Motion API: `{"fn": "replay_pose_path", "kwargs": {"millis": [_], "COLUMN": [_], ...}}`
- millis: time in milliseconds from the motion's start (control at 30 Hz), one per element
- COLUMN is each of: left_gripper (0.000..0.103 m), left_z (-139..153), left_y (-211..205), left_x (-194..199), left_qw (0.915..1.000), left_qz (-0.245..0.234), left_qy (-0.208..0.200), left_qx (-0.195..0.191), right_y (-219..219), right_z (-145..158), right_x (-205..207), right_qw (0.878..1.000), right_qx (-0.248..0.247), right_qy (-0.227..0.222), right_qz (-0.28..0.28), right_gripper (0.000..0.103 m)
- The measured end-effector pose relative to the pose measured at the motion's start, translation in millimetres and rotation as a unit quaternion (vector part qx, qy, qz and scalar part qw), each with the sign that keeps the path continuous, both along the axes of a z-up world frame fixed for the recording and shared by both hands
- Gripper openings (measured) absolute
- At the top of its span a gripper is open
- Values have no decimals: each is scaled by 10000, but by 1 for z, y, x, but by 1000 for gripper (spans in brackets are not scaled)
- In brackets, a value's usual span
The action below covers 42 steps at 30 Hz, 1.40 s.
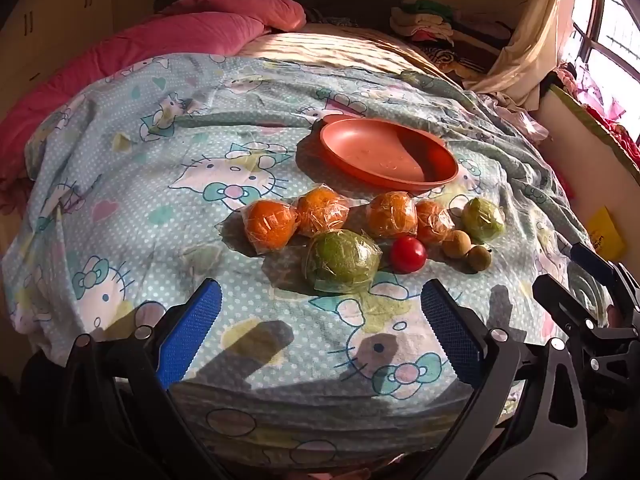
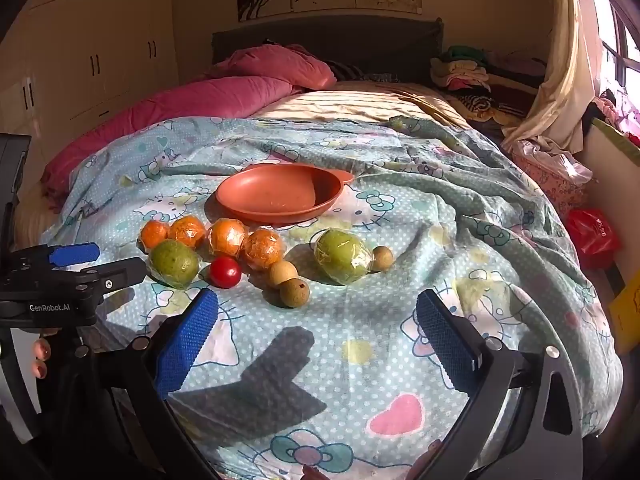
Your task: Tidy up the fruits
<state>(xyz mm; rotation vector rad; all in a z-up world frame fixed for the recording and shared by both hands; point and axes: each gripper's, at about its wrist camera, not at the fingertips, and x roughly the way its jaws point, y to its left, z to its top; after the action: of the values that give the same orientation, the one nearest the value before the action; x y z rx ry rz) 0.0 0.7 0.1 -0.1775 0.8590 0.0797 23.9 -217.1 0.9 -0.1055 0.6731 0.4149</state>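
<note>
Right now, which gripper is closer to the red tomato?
Left. The left gripper sits open just short of the red tomato, almost straight ahead of it. The right gripper hangs open farther to the tomato's right, with both grippers off the fruit.

Both wrist views look forward, low over the bed, sharing the fruits (image 1: 340,236) and plate (image 2: 280,212).

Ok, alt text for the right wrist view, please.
An empty orange bowl sits on a cartoon-print bedsheet behind a cluster of wrapped oranges, two green fruits, a red tomato and small brown fruits. The open right tool hovers nearby.
</note>
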Motion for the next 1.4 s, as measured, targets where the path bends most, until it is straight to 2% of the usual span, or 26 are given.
{"fn": "replay_pose_path", "kwargs": {"millis": [200, 1400], "left_gripper": [94, 94], "left_z": [5, 5], "left_y": [-10, -5], "left_x": [0, -1], "left_qw": [10000, 9999], "left_qz": [45, -89], "left_qy": [-2, -82], "left_qx": [31, 28], "right_y": [-1, -1], "right_z": [3, 0], "right_x": [-2, -2], "right_qw": [10000, 10000], "right_qx": [15, -14], "right_qy": [-71, -64], "right_qz": [-26, -7], "right_gripper": [99, 99]}}
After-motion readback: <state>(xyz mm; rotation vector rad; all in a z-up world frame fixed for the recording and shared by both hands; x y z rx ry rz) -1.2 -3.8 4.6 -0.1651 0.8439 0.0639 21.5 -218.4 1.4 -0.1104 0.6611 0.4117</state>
